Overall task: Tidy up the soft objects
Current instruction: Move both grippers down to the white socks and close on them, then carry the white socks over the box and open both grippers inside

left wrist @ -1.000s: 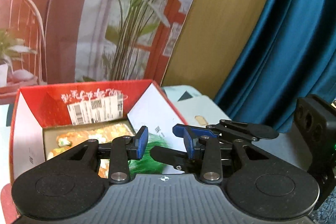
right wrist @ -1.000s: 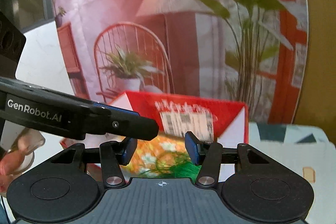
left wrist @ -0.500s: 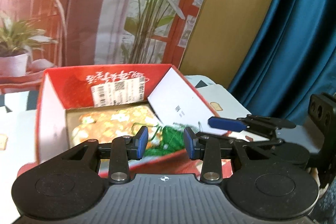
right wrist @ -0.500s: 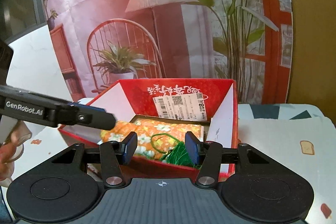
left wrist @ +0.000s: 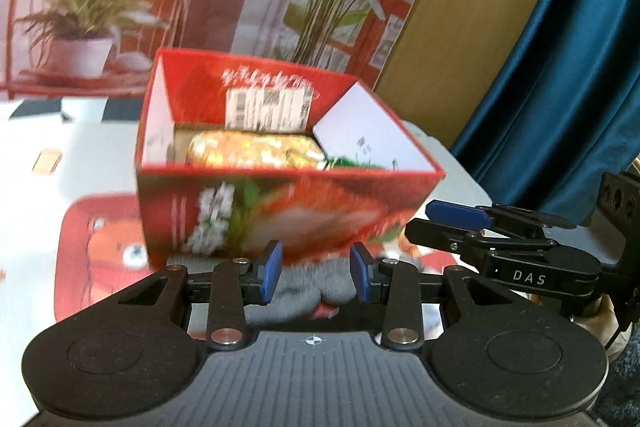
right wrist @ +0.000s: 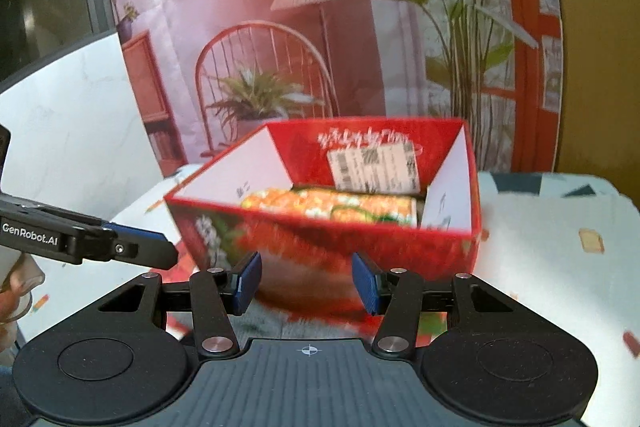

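Nearest to both cameras, a grey knitted thing, apparently a glove (left wrist: 304, 291), lay on the table just in front of the red box (left wrist: 280, 215), close against its near wall. The left gripper (left wrist: 316, 277) pointed down at it, so that in the left wrist view the glove showed straight ahead, low between the two blue pads. Those jaws stood partly apart and held nothing; the pads were clear of the knit. The glove's long axis could not be told, since the gripper body hid its near part; two rounded lobes pointed toward the box.

The right gripper (right wrist: 306, 283) was likewise part-open and empty, aimed at the box's near wall, with a blurred grey patch of the glove low between its pads. In the left wrist view the right gripper reached in from the side, its tip beside the box's near corner. The left gripper looked the better lined up on the glove, though which was nearer was hard to judge.

Farther off, inside the box, lay an orange flowered cloth (right wrist: 332, 205) with a green tasselled thing (left wrist: 352, 163) at one end. The glove looked like the next piece to go in, over the near wall.
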Motion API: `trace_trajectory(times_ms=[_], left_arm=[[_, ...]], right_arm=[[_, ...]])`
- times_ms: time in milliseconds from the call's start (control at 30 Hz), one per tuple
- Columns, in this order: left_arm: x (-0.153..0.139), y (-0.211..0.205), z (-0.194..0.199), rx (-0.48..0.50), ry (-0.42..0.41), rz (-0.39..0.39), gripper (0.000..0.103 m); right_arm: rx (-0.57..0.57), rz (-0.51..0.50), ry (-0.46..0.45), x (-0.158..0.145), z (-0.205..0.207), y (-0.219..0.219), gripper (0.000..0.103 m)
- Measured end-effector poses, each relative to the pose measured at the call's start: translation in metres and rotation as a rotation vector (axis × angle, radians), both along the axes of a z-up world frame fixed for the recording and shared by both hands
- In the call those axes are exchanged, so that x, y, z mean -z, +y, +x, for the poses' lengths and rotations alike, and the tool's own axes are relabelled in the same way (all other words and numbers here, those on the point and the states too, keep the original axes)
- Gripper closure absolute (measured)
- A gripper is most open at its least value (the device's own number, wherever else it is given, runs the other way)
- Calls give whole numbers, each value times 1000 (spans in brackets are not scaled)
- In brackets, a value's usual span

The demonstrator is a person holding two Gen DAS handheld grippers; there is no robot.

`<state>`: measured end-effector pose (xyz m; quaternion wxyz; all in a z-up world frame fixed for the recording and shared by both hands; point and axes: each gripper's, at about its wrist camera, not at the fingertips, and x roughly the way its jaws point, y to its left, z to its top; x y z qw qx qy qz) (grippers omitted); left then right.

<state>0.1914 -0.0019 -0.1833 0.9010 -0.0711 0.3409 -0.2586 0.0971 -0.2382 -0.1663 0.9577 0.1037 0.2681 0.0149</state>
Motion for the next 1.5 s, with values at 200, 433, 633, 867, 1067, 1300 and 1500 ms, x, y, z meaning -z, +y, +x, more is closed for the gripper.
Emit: trace_trajectory(times_ms=[200,433,633,867,1067,1300,1500], left_arm=[[15,13,-28,-57,16,30,63],[38,43,-58,-148,87,8,63],[56,61,-70,-234,151,2,51],[64,52,-73,-198,168,9,51],[77,42,-70,-174,198,21,51],[82,41,-69,-173,193,18,60],[80,41,-69,-183,170,12,83]], right_arm=[[14,-22,56,20,-23,7,55],[91,-15,99,40,-49,-1,55],[168,15,127,54,-58,-14,55],[179,52,164,69,-60,-14,53],[177,52,173,72,-59,-14,53],[185,68,186,77,-58,-16,54],[161,67,185,75,-57,-13,60]])
